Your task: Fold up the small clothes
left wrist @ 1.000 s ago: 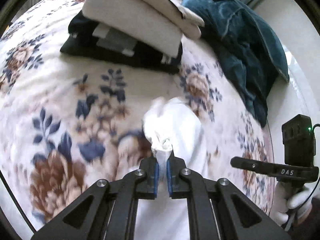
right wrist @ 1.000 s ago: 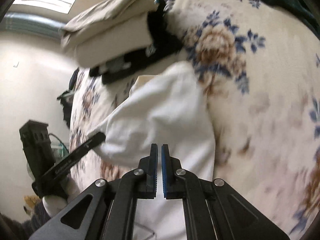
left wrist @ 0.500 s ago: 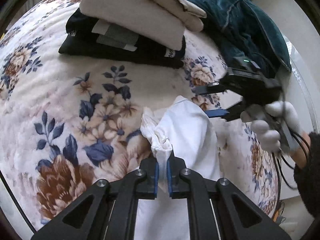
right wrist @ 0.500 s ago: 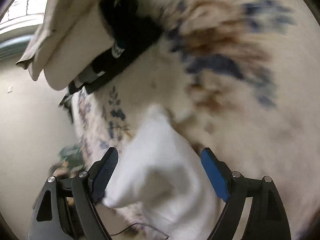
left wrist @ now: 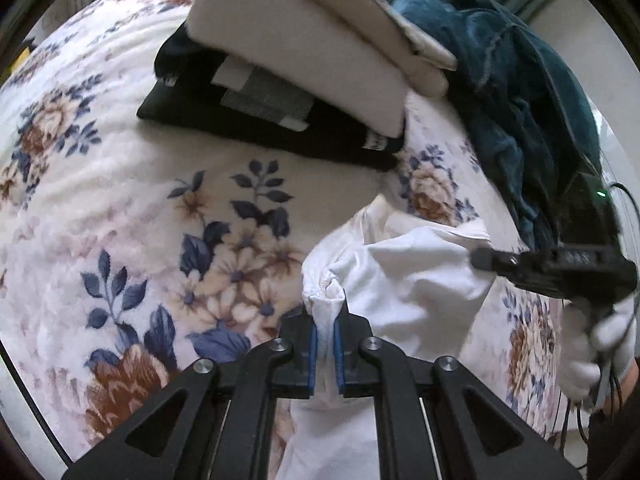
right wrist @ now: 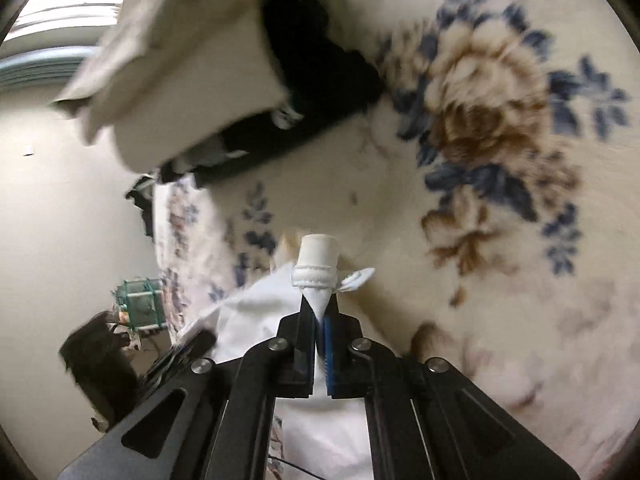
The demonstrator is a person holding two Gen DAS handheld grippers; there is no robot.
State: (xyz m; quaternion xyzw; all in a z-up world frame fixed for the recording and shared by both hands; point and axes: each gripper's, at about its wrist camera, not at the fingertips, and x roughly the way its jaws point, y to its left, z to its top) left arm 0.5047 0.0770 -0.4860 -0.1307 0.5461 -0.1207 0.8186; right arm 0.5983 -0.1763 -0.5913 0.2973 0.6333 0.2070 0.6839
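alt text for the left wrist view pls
The left gripper pinches a bunched white garment above a floral blanket, while the right gripper holds its far edge. Folded clothes are stacked behind.

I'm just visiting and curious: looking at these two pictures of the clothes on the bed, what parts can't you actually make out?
- White garment, left wrist view: its lower part runs under the left hand-held gripper and off the bottom edge, so its type is unclear.
- Folded pile, right wrist view: motion blur smears it.
- Black garment's label, left wrist view: too small to read.
- Dark blue cloth: cut off by the lens rim.
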